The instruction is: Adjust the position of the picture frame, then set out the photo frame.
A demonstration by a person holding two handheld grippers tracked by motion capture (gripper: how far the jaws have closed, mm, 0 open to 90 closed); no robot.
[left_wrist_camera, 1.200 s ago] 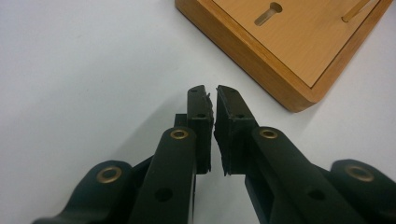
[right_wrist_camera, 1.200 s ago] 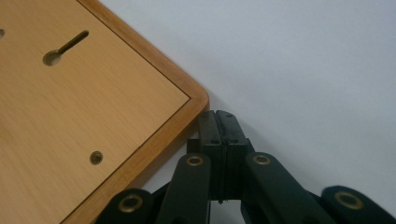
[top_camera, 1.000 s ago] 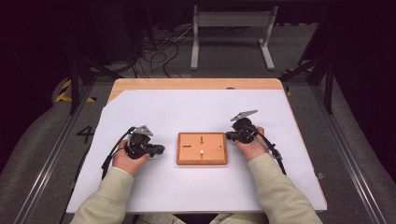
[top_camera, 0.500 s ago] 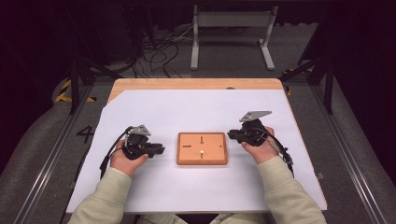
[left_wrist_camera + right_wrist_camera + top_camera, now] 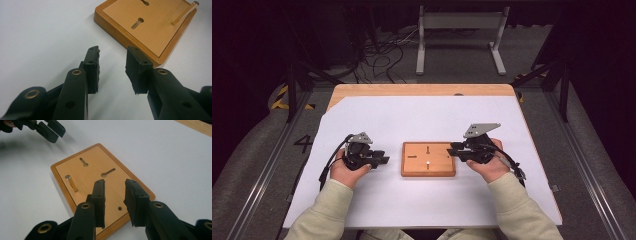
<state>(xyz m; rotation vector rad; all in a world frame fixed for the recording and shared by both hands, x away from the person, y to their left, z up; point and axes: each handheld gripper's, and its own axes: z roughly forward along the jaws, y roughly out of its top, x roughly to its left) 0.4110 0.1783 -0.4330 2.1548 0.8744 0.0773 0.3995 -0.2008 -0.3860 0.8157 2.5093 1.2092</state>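
Note:
A flat wooden board [image 5: 428, 159] lies in the middle of the white sheet. It has two keyhole slots [image 5: 108, 172], a small hole [image 5: 120, 208] and one thin peg [image 5: 71, 182] standing upright. My left gripper [image 5: 384, 160] rests just left of the board, open, with nothing between its jaws [image 5: 112, 65]; the board's corner [image 5: 150, 30] lies just ahead. My right gripper [image 5: 453, 150] is at the board's right edge, open and empty [image 5: 115, 195], its jaws hovering over the near end of the board.
A white sheet [image 5: 422, 120] covers most of a wooden table [image 5: 422, 90], with bare sheet all round the board. Behind the table are floor cables [image 5: 382, 55] and a metal stand [image 5: 459, 20]. The left gripper [image 5: 51, 131] shows beyond the board in the right gripper view.
The right gripper has shifted slightly, out to the right and then back in toward the board's right edge, a little nearer the person. The left gripper has stayed put.

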